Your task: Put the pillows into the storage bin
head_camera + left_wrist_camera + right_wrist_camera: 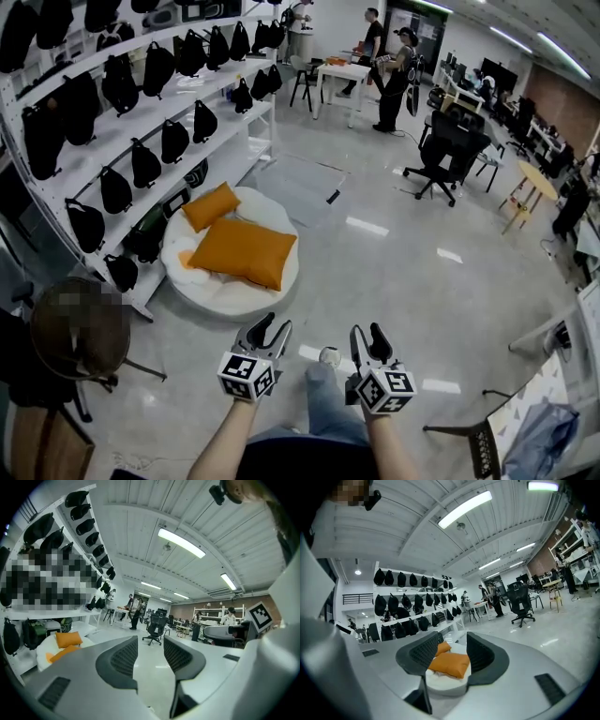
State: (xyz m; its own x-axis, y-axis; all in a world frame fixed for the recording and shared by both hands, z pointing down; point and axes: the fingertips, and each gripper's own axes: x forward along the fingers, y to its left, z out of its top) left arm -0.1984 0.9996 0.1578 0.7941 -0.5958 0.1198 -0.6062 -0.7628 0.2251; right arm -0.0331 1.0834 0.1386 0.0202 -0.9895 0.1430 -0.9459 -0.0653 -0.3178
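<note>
Right gripper (453, 645) fingers (423, 656) partly before pillows (449, 663)

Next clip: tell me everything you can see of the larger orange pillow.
The larger orange pillow is rectangular and plump, in smooth orange fabric with slight creases. It lies flat and angled on top of a white round cushion, which sits on the floor. A smaller orange pillow lies just behind its far corner; I cannot tell whether they touch. Nothing else touches it.
</note>
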